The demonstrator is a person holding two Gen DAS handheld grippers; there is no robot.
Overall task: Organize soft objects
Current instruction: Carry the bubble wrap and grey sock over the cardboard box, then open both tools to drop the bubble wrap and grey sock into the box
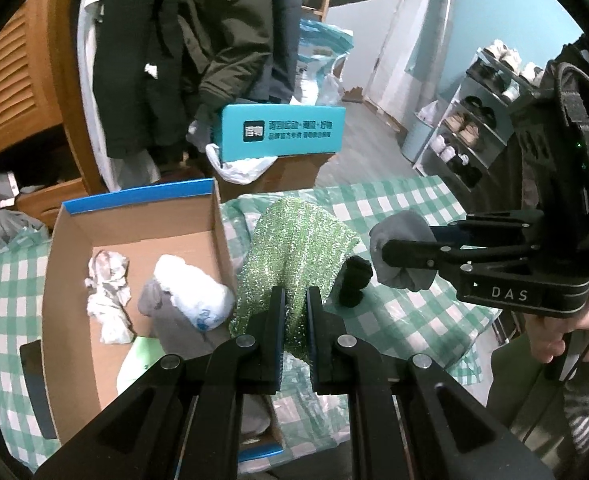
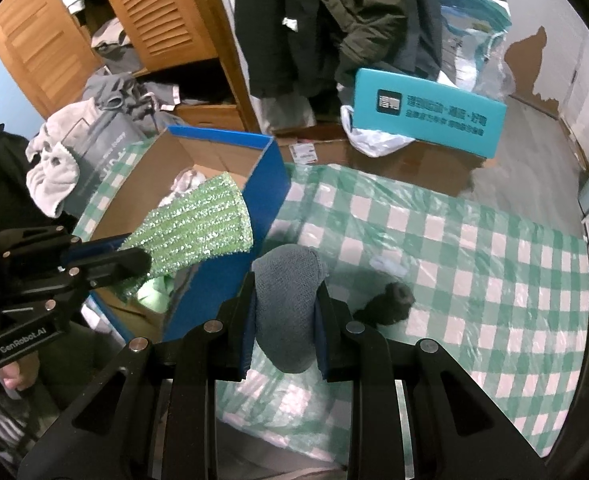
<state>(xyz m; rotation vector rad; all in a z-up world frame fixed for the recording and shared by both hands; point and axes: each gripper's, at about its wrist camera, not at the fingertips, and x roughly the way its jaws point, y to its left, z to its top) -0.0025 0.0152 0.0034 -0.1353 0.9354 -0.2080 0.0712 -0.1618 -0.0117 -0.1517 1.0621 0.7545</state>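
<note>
Holding two soft items at once: the left gripper is clamped on a green cloth, and the right gripper is clamped on a grey sock. The cloth hangs at the box's right wall, partly over its opening; in the right view it stands out stiffly from the jaws, so it probably holds some shape yet weighs little. A pinch at one edge, as shown, seems enough. The sock is bunched between the pads above the checked tablecloth, to the right of the box; it bulges past both pads, suggesting a light, compressible bundle best taken across its middle. A small black bundle lies on the tablecloth just right of the sock, apart from both grippers; its weave and folds are too dark to make out. Inside the box lie a white bundle and a crumpled rag. The near end of the box is hidden behind the left gripper's fingers, and whatever lies under the cloth cannot be seen.
</note>
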